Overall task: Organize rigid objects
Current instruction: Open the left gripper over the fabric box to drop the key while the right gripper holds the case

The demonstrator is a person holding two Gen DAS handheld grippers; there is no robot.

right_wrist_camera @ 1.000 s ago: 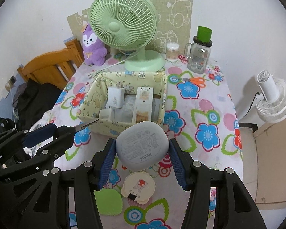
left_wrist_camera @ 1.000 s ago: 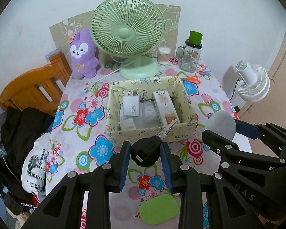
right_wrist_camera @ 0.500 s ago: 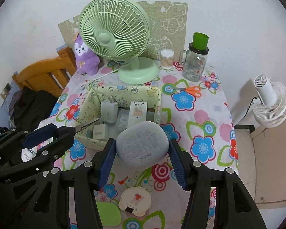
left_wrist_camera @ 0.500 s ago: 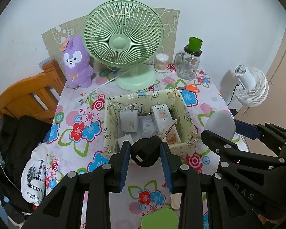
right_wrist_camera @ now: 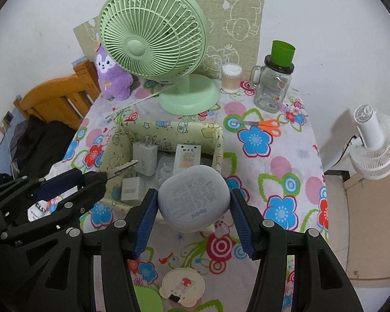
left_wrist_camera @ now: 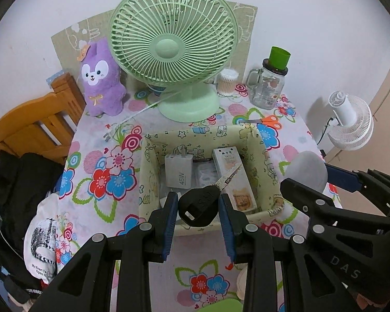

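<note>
My left gripper (left_wrist_camera: 198, 209) is shut on a black-headed key (left_wrist_camera: 199, 204); its metal blade points over the near wall of the yellow fabric box (left_wrist_camera: 269, 153). The right gripper (right_wrist_camera: 193, 204) is shut on a grey oval Redmi case (right_wrist_camera: 193, 197), held just above the box's near right corner (right_wrist_camera: 219, 140). Inside the box lie a white charger (left_wrist_camera: 176, 171), a long white device (left_wrist_camera: 234, 179) and a smaller white plug (right_wrist_camera: 129, 188). In the right wrist view the left gripper (right_wrist_camera: 101, 178) shows at the left with the key blade (right_wrist_camera: 122, 169) over the box.
A green desk fan (left_wrist_camera: 173, 41), purple plush (left_wrist_camera: 101, 78), glass jar with green cup (left_wrist_camera: 271, 83), cotton-swab pot (left_wrist_camera: 227, 80) and orange scissors (left_wrist_camera: 264, 121) stand behind the box. A round cream item (right_wrist_camera: 183, 284) and green pad (right_wrist_camera: 148, 299) lie near. Wooden chair (left_wrist_camera: 33, 127) at left.
Both grippers have moved toward the far side of the table, so the box now lies right under their tips. Key and grey case stay gripped as before.
</note>
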